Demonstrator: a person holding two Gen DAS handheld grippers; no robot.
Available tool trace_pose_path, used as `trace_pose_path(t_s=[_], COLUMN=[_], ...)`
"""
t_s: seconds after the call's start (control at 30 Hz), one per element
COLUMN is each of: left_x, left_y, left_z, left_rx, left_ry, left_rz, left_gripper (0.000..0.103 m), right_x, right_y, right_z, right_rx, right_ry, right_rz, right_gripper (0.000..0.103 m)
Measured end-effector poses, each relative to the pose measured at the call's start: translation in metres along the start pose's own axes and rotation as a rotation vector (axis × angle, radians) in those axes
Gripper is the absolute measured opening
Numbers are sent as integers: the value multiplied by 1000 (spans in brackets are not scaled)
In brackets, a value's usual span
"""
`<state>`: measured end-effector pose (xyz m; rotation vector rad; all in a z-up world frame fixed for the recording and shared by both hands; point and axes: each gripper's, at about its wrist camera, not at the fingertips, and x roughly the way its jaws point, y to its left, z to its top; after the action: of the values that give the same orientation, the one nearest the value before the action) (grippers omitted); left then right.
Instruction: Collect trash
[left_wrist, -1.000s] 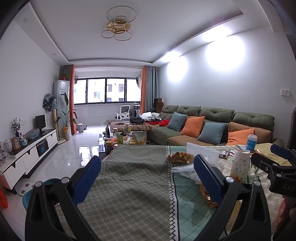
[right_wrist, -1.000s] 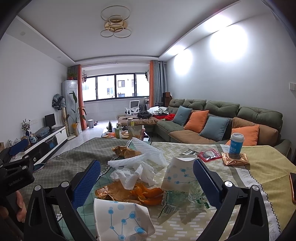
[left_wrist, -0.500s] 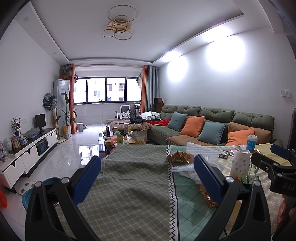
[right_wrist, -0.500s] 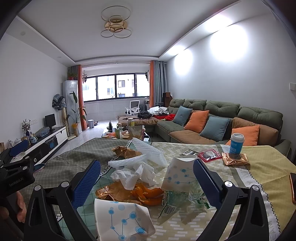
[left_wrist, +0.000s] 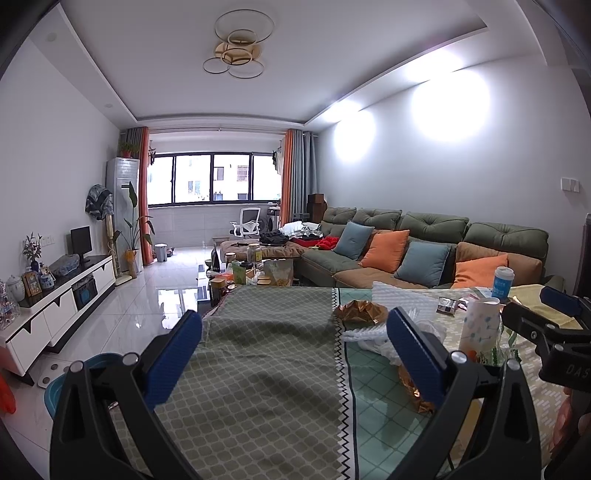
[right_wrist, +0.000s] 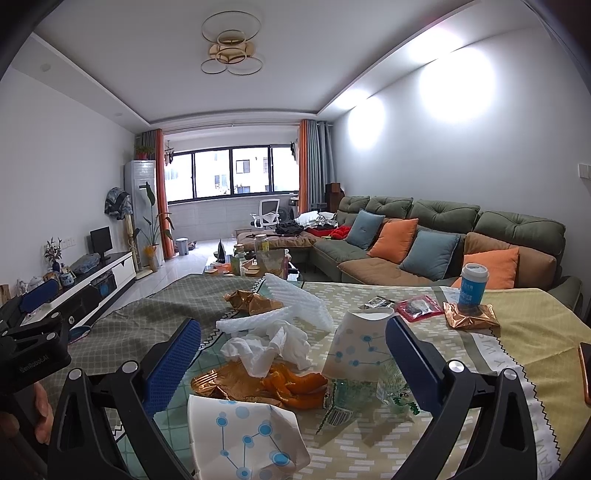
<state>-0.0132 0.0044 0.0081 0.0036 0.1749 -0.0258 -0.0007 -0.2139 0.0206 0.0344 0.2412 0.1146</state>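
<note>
On the table, the trash lies in one loose heap, and I take the upright paper cup (right_wrist: 360, 350) with the blue dot pattern as the landmark for all places. Just left of this cup lies the crumpled white tissue (right_wrist: 269, 345), and in front of the cup, touching its base, are the orange peels (right_wrist: 295, 384) on a gold foil wrapper (right_wrist: 221, 380). Nearer to the camera than the cup is a flattened paper cup (right_wrist: 243, 439) of the same pattern. Behind the cup and to its left lies a white foam sheet (right_wrist: 295, 302). Well to the right of the cup stands a blue-and-white lidded cup (right_wrist: 472, 288) on another gold wrapper (right_wrist: 471, 319).

The right gripper (right_wrist: 291, 363) hovers above the heap with its jaws wide apart and nothing between them. The left gripper (left_wrist: 293, 356) is also spread wide and empty; it hangs over the bare green tablecloth (left_wrist: 258, 369), far to the left of the cup.

I judge that the collecting is not yet begun, because no piece is lifted; the step in hand is to choose the first piece. The next move probably calls for lowering the right gripper onto the tissue or the flattened cup and closing gently, since these are light and soft. Which container receives the trash I cannot tell with certainty.
</note>
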Motion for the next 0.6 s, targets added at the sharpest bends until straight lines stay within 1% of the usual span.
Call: trace_pose_path(t_s=[0.6], left_x=[2], left_y=[1], left_z=[-6], left_rx=[-7], left_ry=[13], left_rz=[4], left_gripper=[100], right_x=[0], right_y=[1], right_z=[0], right_rx=[1], right_ry=[0], right_rz=[0], right_gripper=[99])
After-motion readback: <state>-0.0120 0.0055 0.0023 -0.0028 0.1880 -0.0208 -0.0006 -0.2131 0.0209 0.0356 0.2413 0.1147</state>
